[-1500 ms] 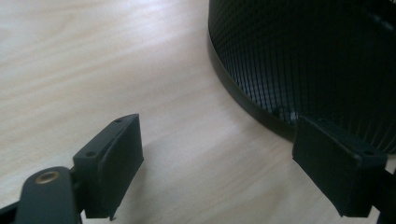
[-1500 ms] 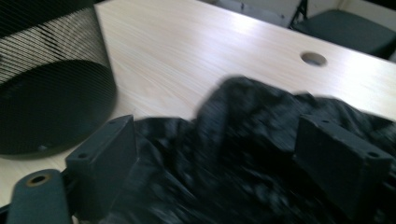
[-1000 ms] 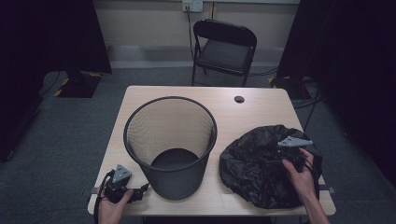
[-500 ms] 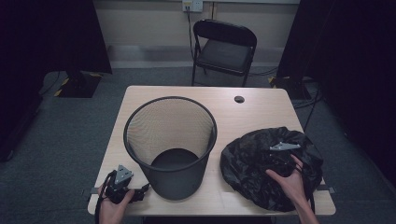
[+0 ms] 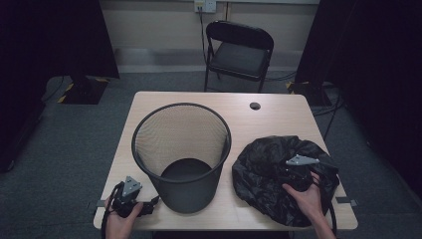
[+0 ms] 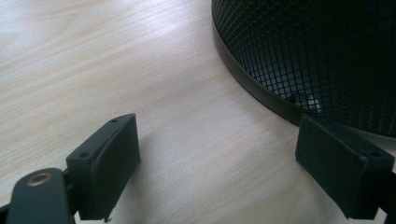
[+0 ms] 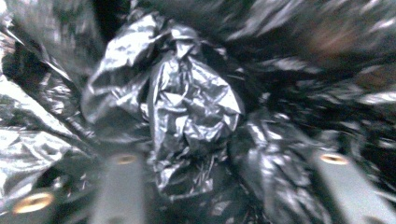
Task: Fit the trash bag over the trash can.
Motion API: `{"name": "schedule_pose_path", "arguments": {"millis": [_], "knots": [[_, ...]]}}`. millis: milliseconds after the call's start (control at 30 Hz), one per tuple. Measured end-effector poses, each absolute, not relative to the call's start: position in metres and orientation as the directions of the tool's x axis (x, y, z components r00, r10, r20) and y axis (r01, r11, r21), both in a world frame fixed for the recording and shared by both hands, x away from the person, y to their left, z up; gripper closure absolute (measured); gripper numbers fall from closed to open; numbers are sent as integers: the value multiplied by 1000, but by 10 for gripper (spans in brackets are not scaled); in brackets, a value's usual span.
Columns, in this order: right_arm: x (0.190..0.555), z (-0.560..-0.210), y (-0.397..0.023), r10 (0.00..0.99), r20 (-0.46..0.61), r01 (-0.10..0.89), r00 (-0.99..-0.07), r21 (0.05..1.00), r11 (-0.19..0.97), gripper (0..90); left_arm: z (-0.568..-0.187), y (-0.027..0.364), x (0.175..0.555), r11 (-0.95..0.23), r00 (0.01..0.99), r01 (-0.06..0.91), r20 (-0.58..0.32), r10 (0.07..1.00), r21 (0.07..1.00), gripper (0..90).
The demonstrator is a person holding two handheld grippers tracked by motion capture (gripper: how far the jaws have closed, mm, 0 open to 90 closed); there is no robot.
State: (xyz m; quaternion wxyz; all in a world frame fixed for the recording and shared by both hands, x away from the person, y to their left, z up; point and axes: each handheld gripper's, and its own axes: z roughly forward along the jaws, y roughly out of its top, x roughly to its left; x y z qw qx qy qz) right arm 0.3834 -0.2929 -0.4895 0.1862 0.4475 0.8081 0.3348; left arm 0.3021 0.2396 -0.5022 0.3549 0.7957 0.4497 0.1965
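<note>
A black mesh wastebasket (image 5: 189,196) stands upright on the left half of the wooden table (image 5: 278,119). A crumpled black plastic bag (image 5: 263,169) lies to its right. My left gripper (image 5: 152,203) rests at the front left corner, open and empty. In the left gripper view my left gripper (image 6: 219,158) has one jaw close to the wastebasket (image 6: 317,46) base. My right gripper (image 5: 297,180) points down into the top of the bag. Its jaws have just been closing, and a bunched fold of the bag (image 7: 191,107) sits between them. The blur hides whether my right gripper (image 7: 229,186) pinches the fold.
A black folding chair (image 5: 240,50) stands behind the table's far edge. A small round cable hole (image 5: 255,105) sits near that edge. Dark curtains hang on both sides, and cables lie on the grey floor at the right.
My right gripper has sunk lower into the bag and shifted a little left, pressing the plastic down. The left gripper and the wastebasket have stayed put.
</note>
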Motion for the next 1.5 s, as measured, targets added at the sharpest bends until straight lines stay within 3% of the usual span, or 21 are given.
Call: {"name": "schedule_pose_path", "arguments": {"millis": [133, 300, 567, 1100, 1500], "knots": [[383, -489, -295, 842, 44, 605, -537, 716, 349, 723, -502, 239, 302, -344, 519, 576, -7, 855, 741, 131], [379, -487, -294, 824, 71, 593, -563, 729, 342, 779, -502, 239, 302, -341, 516, 578, -8, 856, 742, 129], [370, -471, -284, 793, 76, 530, -604, 782, 328, 794, -502, 239, 302, -343, 517, 577, -6, 856, 741, 128], [356, -434, -293, 752, 183, 422, -633, 896, 138, 804, -502, 239, 302, -342, 516, 577, -6, 856, 742, 128], [347, -415, -290, 724, 174, 351, -668, 931, 101, 807, -503, 239, 302, -339, 512, 577, -6, 859, 743, 126]]}}
